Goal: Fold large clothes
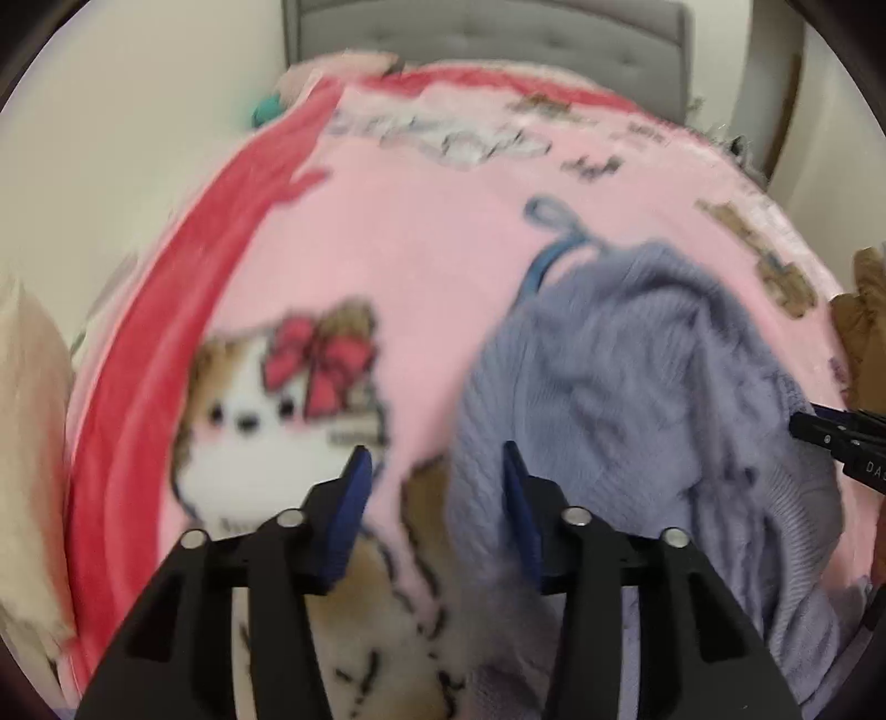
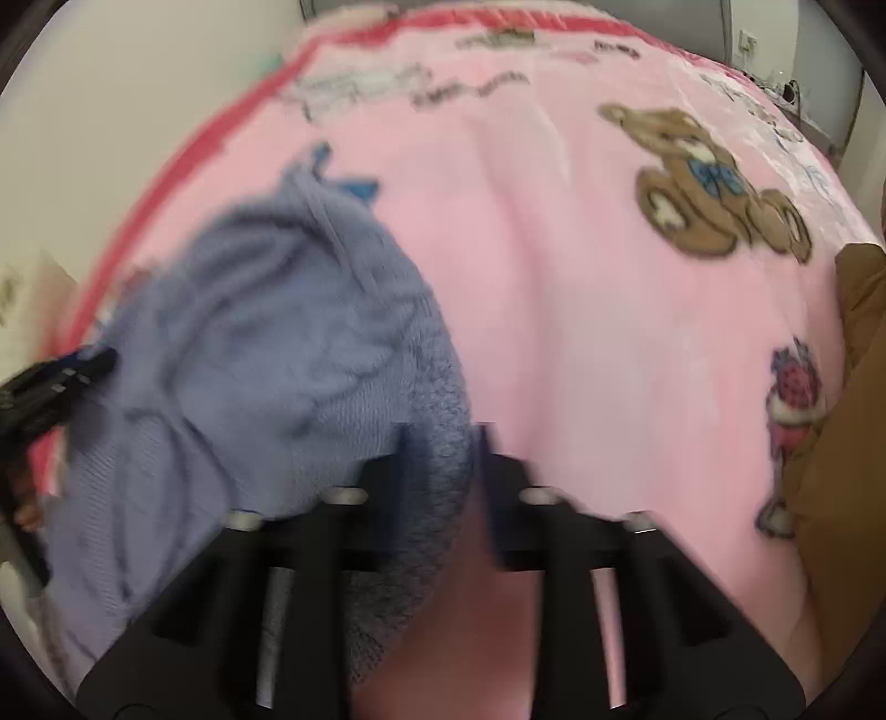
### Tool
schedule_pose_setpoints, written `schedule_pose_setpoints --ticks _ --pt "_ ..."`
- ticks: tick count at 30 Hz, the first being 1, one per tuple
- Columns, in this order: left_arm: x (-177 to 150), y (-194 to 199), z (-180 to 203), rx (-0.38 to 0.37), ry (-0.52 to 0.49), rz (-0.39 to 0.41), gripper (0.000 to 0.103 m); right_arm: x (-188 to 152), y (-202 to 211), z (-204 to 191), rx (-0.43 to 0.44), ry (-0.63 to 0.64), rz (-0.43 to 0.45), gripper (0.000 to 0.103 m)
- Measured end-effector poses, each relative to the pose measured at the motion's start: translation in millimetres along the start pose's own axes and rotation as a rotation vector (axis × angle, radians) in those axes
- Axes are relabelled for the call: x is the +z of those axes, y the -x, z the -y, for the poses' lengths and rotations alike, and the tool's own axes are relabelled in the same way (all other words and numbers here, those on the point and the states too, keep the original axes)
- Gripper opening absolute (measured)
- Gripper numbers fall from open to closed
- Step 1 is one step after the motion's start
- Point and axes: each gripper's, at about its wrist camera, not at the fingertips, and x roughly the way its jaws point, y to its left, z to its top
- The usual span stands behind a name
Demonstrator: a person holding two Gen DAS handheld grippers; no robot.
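Left wrist view first: nearest us, our left gripper (image 1: 434, 471) stands with its 2 blue pads spread and nothing pinched between them, the left edge of the lavender knit sweater (image 1: 637, 399) lying against the right-hand pad. Right wrist view shows our right gripper (image 2: 443, 459) also spread, with a fold of the sweater (image 2: 266, 354) bunched into the gap between its fingers, though blur hides whether the pads press on it; we judge it loose. We think the main risk is closing on this bunched knit and catching several layers at once, or snagging the pink blanket (image 1: 421, 232) beneath, so a lift would drag the bedding and twist the garment instead of spreading it. A one-sided grasp could also let the heavy knit slide toward the bed's near edge. The sweater is a crumpled, ribbed heap, not yet flattened, resting near the bed's near edge between both grippers. Farther off, a brown garment (image 2: 853, 387) lies at the bed's right edge, and a grey headboard (image 1: 498, 33) closes the far end.
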Motion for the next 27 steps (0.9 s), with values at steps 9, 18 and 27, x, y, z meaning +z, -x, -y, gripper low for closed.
schedule_pose_setpoints --ticks 9,18,27 --pt "29.2 -28.6 7.7 -0.058 -0.024 -0.141 0.072 23.7 -29.4 0.7 0.082 -0.062 -0.085 0.055" --pt "13.0 -41.3 40.4 0.037 -0.022 -0.128 0.007 7.7 -48.4 -20.1 0.062 -0.085 -0.110 0.008" --pt "18.5 13.5 7.1 -0.101 0.144 -0.049 0.006 17.4 22.7 -8.9 0.202 -0.165 0.008 0.006"
